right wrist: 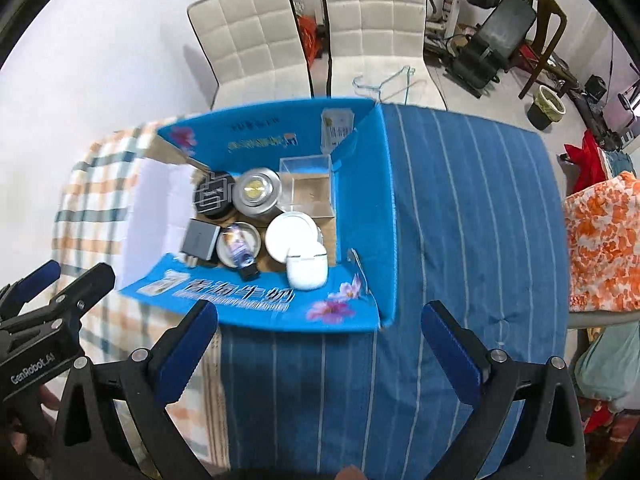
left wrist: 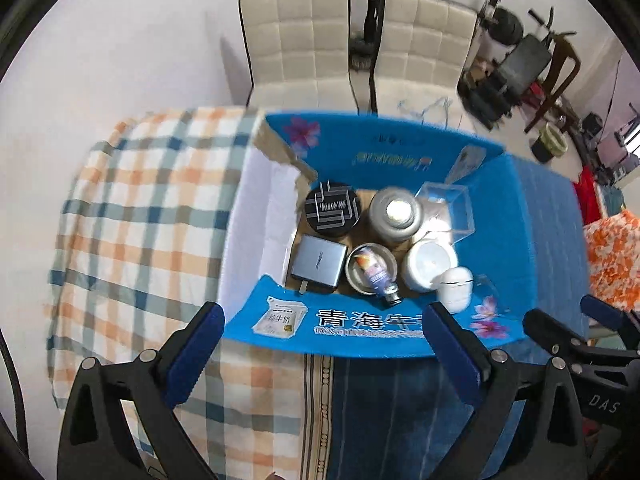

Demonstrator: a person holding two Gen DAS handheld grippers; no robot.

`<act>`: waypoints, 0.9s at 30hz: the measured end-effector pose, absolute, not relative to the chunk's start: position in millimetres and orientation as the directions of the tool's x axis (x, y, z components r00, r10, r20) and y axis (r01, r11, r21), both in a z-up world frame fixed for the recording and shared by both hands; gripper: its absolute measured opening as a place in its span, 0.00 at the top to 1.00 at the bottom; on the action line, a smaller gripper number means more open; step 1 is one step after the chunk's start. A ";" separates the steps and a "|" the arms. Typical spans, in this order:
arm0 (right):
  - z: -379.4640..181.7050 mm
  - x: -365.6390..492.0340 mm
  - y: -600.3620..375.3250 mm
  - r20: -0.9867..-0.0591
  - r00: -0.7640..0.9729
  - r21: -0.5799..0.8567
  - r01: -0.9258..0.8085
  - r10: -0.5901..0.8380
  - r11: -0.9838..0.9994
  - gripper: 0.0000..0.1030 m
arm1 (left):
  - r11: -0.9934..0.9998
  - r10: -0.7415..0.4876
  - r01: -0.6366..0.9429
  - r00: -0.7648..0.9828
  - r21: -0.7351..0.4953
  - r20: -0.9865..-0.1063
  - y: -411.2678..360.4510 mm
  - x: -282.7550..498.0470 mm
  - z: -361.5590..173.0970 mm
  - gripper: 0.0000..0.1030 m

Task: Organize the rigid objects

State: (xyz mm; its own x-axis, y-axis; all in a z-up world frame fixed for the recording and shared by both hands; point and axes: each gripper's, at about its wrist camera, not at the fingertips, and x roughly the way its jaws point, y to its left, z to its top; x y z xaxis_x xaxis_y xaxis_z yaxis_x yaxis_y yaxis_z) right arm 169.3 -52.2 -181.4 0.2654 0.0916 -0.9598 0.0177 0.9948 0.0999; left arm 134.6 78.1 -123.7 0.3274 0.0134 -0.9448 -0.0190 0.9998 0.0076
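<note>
A blue carton stands open on a table, half on a checked cloth at the left and half on a blue striped cloth at the right. Its flaps are folded out, and the left flap shows a white inner face.

Inside, the things sit in two rows. In the far row, from the left: a black round tin with a silver line pattern on its lid, a silver can touching it, and a clear plastic box in the far right corner that looks empty. In the near row: a grey charger with its prongs toward the near wall, a small metal bowl with a little bottle lying in it, neck over the rim, a white round jar, and a white earbud case leaning against the near wall just beside the jar.

Both tongs hang above the carton, pointing steeply down. The left gripper has its jaws spread wide, with nothing between them and touching nothing. The right gripper is likewise spread as wide as it goes, empty, over the carton's near right corner and the striped cloth.
</note>
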 end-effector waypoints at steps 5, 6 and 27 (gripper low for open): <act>-120.9 137.8 -57.3 -0.931 0.345 0.125 -0.002 0.118 0.992 0.00 | 1.000 0.028 -0.010 0.394 0.026 -0.919 70.0 110.2 -72.9 0.01; -111.7 133.2 -57.9 -0.927 0.354 0.129 -0.006 0.122 0.992 0.00 | 1.000 0.027 -0.010 0.409 0.025 -0.912 69.2 105.4 -63.6 0.01; -57.6 103.6 -59.8 -0.897 0.439 0.057 -0.013 0.057 0.998 0.00 | 0.999 0.045 -0.033 0.513 0.033 -0.857 59.5 56.7 18.6 0.01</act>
State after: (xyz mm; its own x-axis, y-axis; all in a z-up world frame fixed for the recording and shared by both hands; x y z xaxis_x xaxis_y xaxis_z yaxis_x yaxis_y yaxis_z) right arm 103.6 -59.8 -57.6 0.4391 0.0569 -0.8966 -0.0133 0.9983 0.0569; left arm 56.8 59.5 18.6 0.5127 0.0451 -0.8574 -0.0328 0.9989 0.0330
